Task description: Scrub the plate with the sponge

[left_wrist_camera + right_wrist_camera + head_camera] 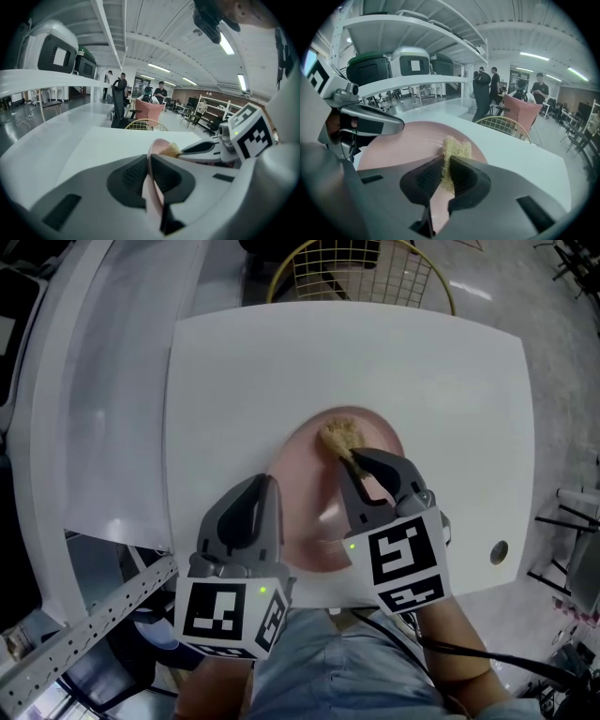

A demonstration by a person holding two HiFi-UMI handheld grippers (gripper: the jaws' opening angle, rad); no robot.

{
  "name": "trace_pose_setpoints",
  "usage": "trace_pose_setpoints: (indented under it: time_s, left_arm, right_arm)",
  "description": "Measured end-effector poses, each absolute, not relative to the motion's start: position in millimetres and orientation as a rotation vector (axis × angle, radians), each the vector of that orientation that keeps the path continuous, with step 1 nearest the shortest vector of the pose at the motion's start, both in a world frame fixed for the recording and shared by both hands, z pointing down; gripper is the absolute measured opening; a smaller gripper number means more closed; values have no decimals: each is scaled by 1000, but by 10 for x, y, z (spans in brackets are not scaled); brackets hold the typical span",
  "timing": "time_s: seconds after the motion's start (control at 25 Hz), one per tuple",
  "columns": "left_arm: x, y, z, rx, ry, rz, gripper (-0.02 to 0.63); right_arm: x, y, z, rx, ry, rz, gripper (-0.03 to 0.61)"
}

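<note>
Pink plate [305, 479] sits on table [450, 390]. My left gripper [149, 174] clamps plate's near-left rim. My right gripper [444, 174] pinches sponge [339, 434], pressed at plate's far rim. Scrub likely mid-course; plate's centre and near side remain.

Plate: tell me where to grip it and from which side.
Grip the plate by its thin rim at the near left edge, coming from the person's side. It is shallow and wide, so only the rim fits between jaws; the left gripper is shut on it there, clear of the sponge the right gripper holds.
</note>
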State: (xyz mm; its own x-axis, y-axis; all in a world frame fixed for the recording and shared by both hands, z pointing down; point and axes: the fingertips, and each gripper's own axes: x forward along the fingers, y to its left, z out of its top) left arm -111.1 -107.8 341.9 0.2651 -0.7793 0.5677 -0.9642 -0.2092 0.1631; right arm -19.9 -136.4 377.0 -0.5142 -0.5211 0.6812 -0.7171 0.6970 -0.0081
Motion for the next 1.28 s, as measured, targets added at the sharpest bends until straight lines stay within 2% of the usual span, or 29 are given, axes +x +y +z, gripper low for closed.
trace_pose_setpoints:
  time_s: [0.68,1.28]
  left_arm:
    - [-1121,-1037,3501,2054,-1558,537,29]
    - [-1072,-968,3525,2061,-1562,585,29]
  right_arm:
    - [-557,-614,3691,675,-2374,375,44]
    - [-9,-283,4017,757,-2257,537,44]
